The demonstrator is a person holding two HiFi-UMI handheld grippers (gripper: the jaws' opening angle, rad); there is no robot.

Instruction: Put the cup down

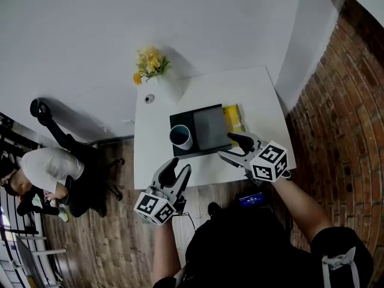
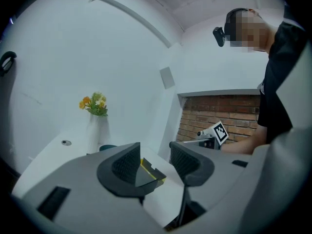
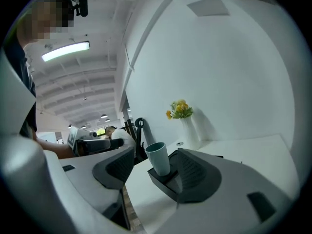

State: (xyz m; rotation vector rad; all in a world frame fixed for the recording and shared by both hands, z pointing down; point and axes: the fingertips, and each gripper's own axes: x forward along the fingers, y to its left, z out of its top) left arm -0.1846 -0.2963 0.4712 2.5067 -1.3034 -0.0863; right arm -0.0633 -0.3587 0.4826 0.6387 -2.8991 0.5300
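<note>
A teal cup point(image 1: 180, 137) stands upright on the front left corner of a black tray point(image 1: 175, 120) on the white table point(image 1: 240, 86). My right gripper point(image 1: 228, 147) hovers at the tray's front right, open and empty, with a gap between it and the cup. In the right gripper view the cup point(image 3: 157, 157) shows beyond the parted jaws of that gripper point(image 3: 153, 167), on the tray's corner point(image 3: 163, 182). My left gripper point(image 1: 177, 171) is at the table's front edge, below the cup, open and empty. In the left gripper view its jaws point(image 2: 155, 162) frame the tray's corner point(image 2: 146, 177).
A grey slab point(image 1: 211, 128) lies on the tray, with a yellow object point(image 1: 234, 117) at its right. A white vase of flowers point(image 1: 150, 65) stands at the table's back left near a small round fitting point(image 1: 149, 98). A brick wall point(image 1: 348, 131) rises on the right; a seated person point(image 1: 48, 173) is far left.
</note>
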